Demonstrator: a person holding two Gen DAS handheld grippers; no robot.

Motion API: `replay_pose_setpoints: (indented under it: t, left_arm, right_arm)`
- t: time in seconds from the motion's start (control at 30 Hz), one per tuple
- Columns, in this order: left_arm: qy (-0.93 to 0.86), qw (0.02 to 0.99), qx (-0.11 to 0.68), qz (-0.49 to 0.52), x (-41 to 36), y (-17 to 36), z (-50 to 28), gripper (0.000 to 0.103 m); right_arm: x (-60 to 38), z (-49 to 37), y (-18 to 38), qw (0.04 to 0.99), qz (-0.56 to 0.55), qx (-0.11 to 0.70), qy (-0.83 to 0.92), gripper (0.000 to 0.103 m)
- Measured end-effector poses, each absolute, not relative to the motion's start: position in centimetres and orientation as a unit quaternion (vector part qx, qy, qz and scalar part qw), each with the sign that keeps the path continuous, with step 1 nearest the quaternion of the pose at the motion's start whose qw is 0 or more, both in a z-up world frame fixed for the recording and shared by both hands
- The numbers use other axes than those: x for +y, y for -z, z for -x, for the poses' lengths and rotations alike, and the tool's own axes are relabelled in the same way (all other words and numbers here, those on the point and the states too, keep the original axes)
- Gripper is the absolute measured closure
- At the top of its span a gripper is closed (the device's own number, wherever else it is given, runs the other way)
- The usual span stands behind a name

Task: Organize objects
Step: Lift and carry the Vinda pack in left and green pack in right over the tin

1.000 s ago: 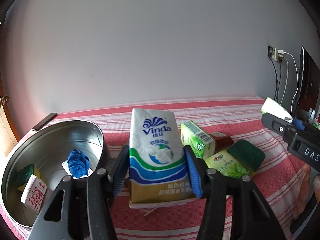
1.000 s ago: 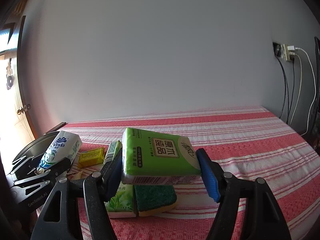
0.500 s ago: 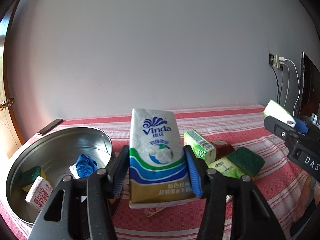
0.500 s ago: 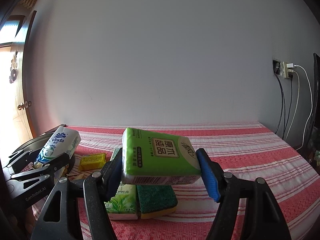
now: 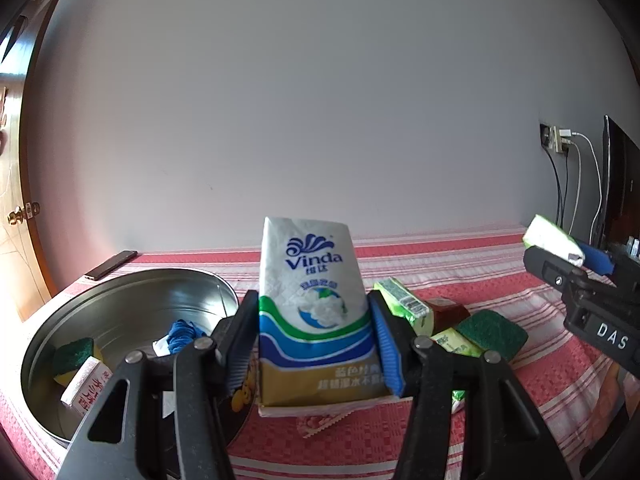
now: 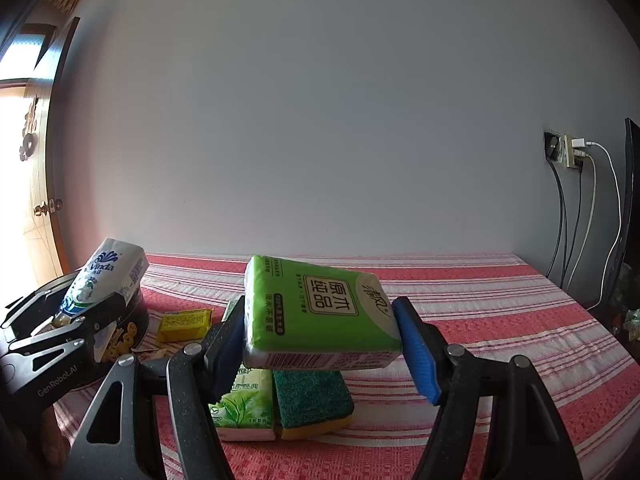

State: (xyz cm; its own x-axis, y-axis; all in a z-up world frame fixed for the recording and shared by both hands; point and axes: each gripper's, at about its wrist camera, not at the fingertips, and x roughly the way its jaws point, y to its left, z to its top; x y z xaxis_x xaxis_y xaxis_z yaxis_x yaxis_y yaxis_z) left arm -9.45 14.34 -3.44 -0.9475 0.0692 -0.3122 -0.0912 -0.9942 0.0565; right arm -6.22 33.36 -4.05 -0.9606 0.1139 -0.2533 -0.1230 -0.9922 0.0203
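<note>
In the left wrist view, the left gripper (image 5: 314, 344) is filling the bottom of the frame, its two blue-padded jaws partly closed and pressing on either side of a white, blue and gold Vinda tissue pack (image 5: 316, 312). The pack is standing upright at the centre of the frame, held above a red and white striped tablecloth (image 5: 440, 248). At lower left, a round metal tin (image 5: 132, 292) is sitting on the cloth, holding a blue cloth (image 5: 182, 330), a green and yellow sponge (image 5: 74, 358) and a small white packet with red writing (image 5: 86, 386). Just right of the held pack, a green carton (image 5: 404, 308), a dark brown packet (image 5: 446, 312), a light green tissue pack (image 5: 456, 342) and a green scouring sponge (image 5: 492, 334) are lying close together. A dark phone (image 5: 111, 265) is lying at the table's far left edge.

In the right wrist view, the right gripper (image 6: 322, 340) is occupying the bottom of the frame, its jaws set fairly wide and clamping a bright green tissue pack (image 6: 320, 312) held flat and slightly tilted at the centre, above the cloth. Directly beneath it in the picture, the light green tissue pack and scouring sponge are lying side by side, touching. A yellow packet (image 6: 185, 323) is lying at centre left. At the right edge of the frame, cables are hanging from a wall socket (image 6: 568, 150).
</note>
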Motion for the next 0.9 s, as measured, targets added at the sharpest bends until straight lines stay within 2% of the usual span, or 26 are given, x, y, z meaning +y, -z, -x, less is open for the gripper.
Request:
replay_pose_setpoints:
  t: [0.9]
  left_arm:
    - [-0.995,0.019,0.031,0.097,13.0,3.1,7.7,0.049]
  right_arm:
    - [32.1,4.4,3.2,0.068,0.081,-0.002,-0.994,0.032]
